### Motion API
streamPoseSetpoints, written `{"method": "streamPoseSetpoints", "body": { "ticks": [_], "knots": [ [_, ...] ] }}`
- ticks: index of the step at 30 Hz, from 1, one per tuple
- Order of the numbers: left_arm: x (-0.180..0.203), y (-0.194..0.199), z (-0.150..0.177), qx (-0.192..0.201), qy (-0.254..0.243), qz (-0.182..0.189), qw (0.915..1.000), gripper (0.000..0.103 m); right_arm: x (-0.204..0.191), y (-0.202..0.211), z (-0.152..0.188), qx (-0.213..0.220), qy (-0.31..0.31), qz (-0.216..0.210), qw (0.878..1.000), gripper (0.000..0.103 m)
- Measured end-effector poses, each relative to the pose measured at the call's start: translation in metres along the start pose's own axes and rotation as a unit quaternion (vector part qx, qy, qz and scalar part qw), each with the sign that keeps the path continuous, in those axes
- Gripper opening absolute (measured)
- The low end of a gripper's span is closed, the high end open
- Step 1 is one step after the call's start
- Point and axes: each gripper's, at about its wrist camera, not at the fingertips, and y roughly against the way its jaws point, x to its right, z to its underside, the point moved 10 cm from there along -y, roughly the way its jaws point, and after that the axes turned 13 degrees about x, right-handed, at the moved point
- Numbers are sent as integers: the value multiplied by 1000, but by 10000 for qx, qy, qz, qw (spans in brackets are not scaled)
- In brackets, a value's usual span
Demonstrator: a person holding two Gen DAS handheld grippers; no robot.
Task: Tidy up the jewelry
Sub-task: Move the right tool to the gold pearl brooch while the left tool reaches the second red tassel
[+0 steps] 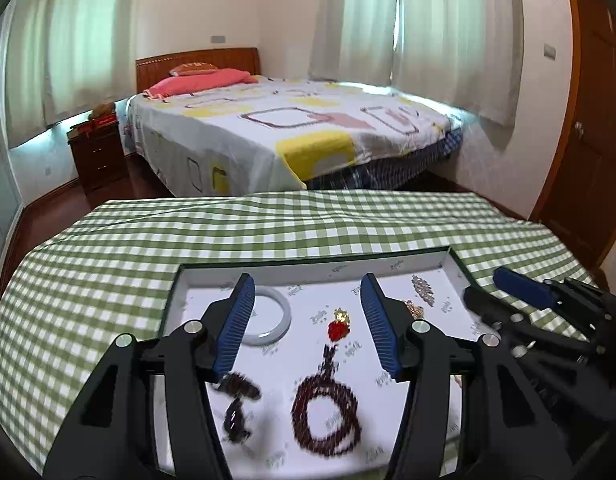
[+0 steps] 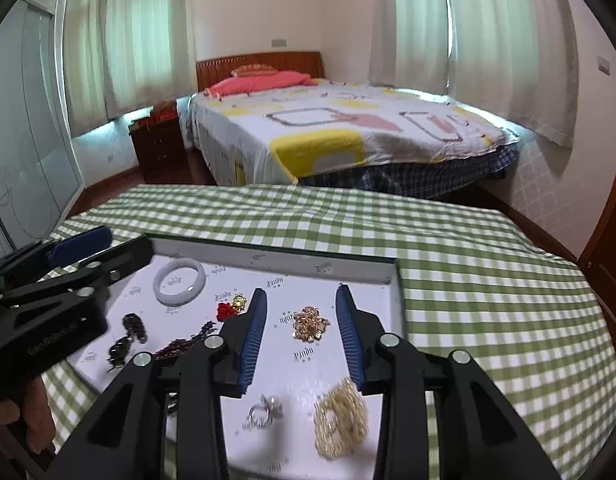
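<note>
A shallow white tray (image 1: 212, 276) (image 2: 372, 270) lies on the green checked cloth and holds jewelry. In the left wrist view I see a white bangle (image 1: 282, 312), a red and gold charm (image 1: 339, 326), a dark bead bracelet (image 1: 326, 420), dark earrings (image 1: 238, 404) and a silvery brooch (image 1: 423, 290). In the right wrist view I see a gold brooch (image 2: 310, 323), a pearl ring (image 2: 266, 410), a pale bead bracelet (image 2: 342, 420) and the bangle (image 2: 180, 282). My left gripper (image 1: 308, 292) is open over the tray. My right gripper (image 2: 302, 298) is open over the gold brooch.
The table with the checked cloth (image 1: 108, 264) stands before a bed (image 1: 288, 132) with a patterned sheet. A dark nightstand (image 1: 98, 152) stands left of the bed. A wooden door (image 1: 588, 120) is at the right. Curtained windows line the walls.
</note>
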Motion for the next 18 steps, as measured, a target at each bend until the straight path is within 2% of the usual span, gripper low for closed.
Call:
{"method": "streamPoseSetpoints", "body": {
  "ticks": [4,8,18],
  "knots": [
    [-10,29,-3,160,86,-94,9998,58,8,28,-4,163,-40,122,9998,41],
    [-18,53,5,231,118,-193,9995,58,16,53,6,204,-54,290,9994,42],
    [-33,89,50,-22,192,-324,9993,59,26,80,65,-148,-331,485,9982,42]
  ]
}}
